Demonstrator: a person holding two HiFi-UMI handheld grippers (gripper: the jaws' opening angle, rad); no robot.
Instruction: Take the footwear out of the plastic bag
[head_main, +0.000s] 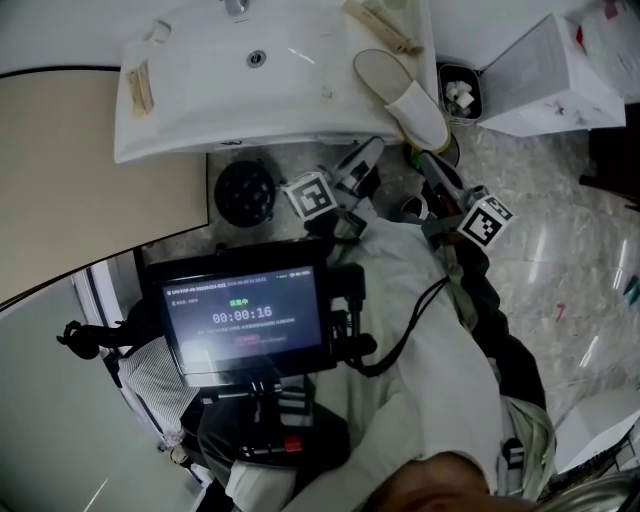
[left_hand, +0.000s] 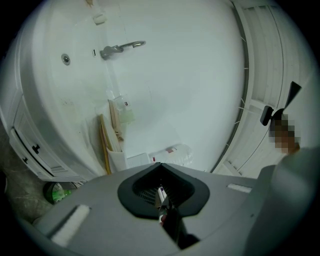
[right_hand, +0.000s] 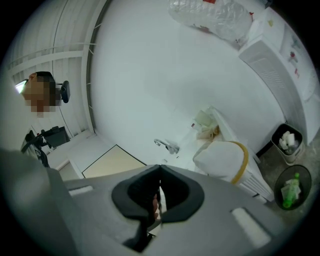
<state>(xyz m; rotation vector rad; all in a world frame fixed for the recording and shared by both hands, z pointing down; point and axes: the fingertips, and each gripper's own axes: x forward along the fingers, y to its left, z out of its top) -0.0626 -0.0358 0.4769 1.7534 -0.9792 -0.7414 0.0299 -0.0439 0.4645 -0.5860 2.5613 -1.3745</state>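
A white slipper (head_main: 405, 95) with a tan rim lies on the front right of the white sink counter (head_main: 200, 110), its toe over the edge. It also shows in the right gripper view as the slipper (right_hand: 222, 159). A crumpled clear plastic bag (right_hand: 212, 15) with red print sits high in that view. My left gripper (head_main: 362, 152) and right gripper (head_main: 428, 165) hover side by side just below the counter's edge, close to the slipper. Both are shut with nothing between the jaws: left gripper (left_hand: 161, 200), right gripper (right_hand: 156, 200).
A small bin (head_main: 460, 92) with tissue stands right of the counter, beside a white box (head_main: 550, 75). A black round bin (head_main: 245, 190) sits on the floor under the counter. Wrapped toiletry packets (head_main: 140, 85) lie by the basin, near the faucet (left_hand: 120, 48). A screen (head_main: 245, 315) hangs at my chest.
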